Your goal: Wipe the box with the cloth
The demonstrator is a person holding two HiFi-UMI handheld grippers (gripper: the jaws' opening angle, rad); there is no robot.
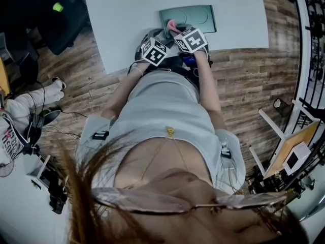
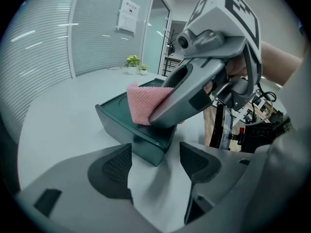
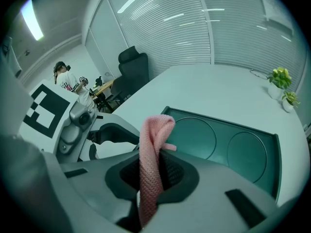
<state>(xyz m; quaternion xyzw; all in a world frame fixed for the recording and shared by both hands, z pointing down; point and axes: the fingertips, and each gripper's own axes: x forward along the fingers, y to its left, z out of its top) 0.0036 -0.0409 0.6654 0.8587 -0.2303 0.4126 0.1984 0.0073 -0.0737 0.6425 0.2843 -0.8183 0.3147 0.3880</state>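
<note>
A dark green box (image 1: 190, 18) with two round recesses in its top lies on the white table (image 1: 127, 14) near the front edge. My right gripper (image 3: 154, 176) is shut on a pink cloth (image 3: 151, 154) that sticks up between its jaws, just over the near left corner of the box (image 3: 228, 140). In the head view the cloth (image 1: 172, 26) rests at the box's near left edge. My left gripper (image 2: 154, 166) is open and empty, a short way from the box's corner (image 2: 141, 137). The right gripper (image 2: 194, 93) and the cloth (image 2: 143, 103) show above that corner.
A dark office chair (image 3: 133, 72) stands at the table's far side, and small potted plants (image 3: 282, 84) sit on the table's far right. A person (image 3: 68, 79) stands in the background. Wooden floor (image 1: 254, 85) surrounds the table; equipment and cables (image 1: 40, 126) lie to the left.
</note>
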